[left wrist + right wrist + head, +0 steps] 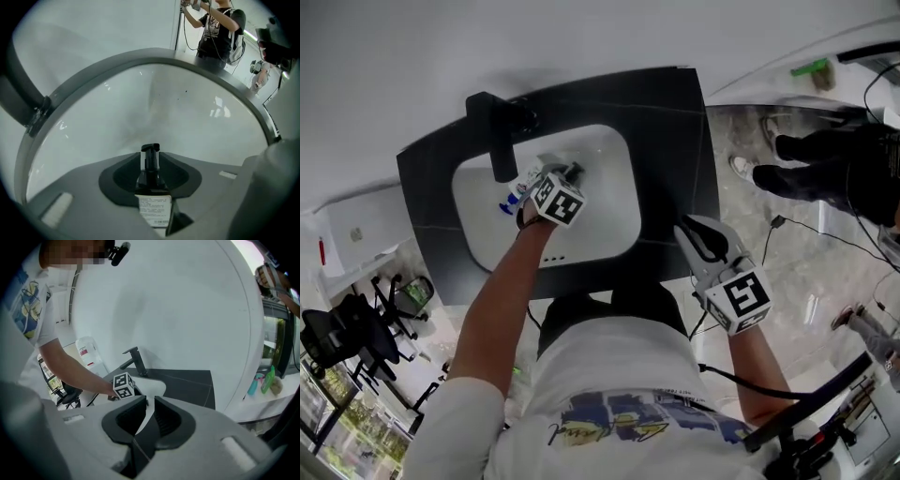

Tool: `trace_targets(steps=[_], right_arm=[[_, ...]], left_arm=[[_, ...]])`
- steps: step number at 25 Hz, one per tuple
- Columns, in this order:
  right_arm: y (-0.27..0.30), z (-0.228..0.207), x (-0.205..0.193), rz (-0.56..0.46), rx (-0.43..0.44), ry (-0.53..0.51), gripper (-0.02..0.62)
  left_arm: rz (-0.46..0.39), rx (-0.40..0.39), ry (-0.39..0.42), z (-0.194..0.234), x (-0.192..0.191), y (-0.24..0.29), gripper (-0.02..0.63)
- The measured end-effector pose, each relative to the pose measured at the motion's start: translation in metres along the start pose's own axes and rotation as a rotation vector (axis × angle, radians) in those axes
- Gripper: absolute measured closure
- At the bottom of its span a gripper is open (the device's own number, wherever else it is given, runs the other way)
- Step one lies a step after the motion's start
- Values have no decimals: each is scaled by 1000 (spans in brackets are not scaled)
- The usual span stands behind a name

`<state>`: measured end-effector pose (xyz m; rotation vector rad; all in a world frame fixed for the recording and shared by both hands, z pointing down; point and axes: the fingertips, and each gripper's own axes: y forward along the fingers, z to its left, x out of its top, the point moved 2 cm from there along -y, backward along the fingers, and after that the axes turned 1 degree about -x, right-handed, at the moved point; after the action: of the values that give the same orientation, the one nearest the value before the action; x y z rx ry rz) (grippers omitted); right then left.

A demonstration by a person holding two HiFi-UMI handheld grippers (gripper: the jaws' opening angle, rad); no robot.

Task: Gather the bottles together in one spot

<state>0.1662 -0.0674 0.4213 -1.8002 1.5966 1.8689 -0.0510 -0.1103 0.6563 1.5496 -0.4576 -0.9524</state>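
Observation:
A dark bottle [151, 187] with a black pump top and a white label lies between the jaws of my left gripper [150, 165], which is shut on it. That gripper [569, 176] points steeply down into the white sink basin [609, 211]. A small blue and white item [512, 200], too small to make out, lies in the basin just left of it. My right gripper [701, 240] hangs off the counter's front right corner, shut with nothing between its fingers. In the right gripper view it [147, 405] faces the sink from a distance.
A black faucet [497, 131] stands at the basin's back left on the dark counter [675, 141]. A white jug [87, 351] with a red label stands beyond the counter's left side. Green and blue bottles [266, 379] stand on a shelf to the right. A person in black [839, 169] stands at the right.

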Motion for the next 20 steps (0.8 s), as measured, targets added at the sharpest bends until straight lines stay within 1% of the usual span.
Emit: trace_targets(steps=[4,9,15,20], right_arm=[[4,-7,-3,18,-8,6,540],[11,-9,-8,37,-12,10,540],[9,-12,-13,47,-1,-2,540],[10,-9,-19,52,6,10,541]], left_arm=[[69,-6,60,4,1,14,456],[134,16,90,9,-4,30,454],[181,50,113,10,-3,41,449],[186,64,105,9,-3,41,459]])
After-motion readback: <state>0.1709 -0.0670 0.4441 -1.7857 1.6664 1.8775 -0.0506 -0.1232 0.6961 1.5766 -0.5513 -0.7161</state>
